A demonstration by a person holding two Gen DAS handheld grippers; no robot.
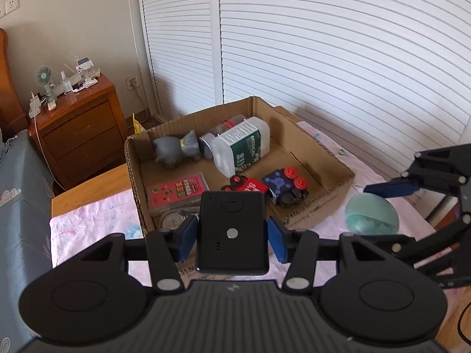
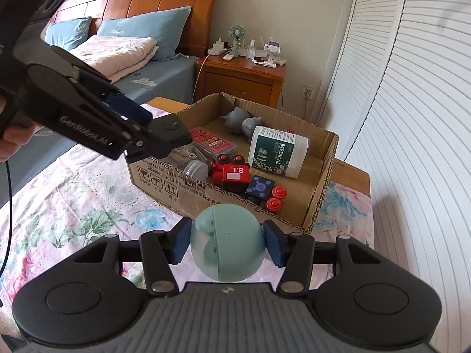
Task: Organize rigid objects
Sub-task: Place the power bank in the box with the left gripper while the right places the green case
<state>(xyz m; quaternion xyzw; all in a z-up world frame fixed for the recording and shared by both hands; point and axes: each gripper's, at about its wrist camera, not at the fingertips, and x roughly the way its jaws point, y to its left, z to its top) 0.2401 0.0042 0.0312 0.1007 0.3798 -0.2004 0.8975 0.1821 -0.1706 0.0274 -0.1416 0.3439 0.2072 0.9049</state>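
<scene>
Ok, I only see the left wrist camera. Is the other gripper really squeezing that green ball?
Observer: Yes. In the right wrist view both blue pads of the right gripper press the ball's sides.
Operator: Who's holding my left gripper with the black device?
Observer: A hand, at that view's left edge, grips its handle.
Operator: What's written on the white bottle?
Observer: "MEDICAL", on its green label.

Clear jar [image 2: 192, 163] half hidden behind box wall [image 2: 164, 176].
</scene>
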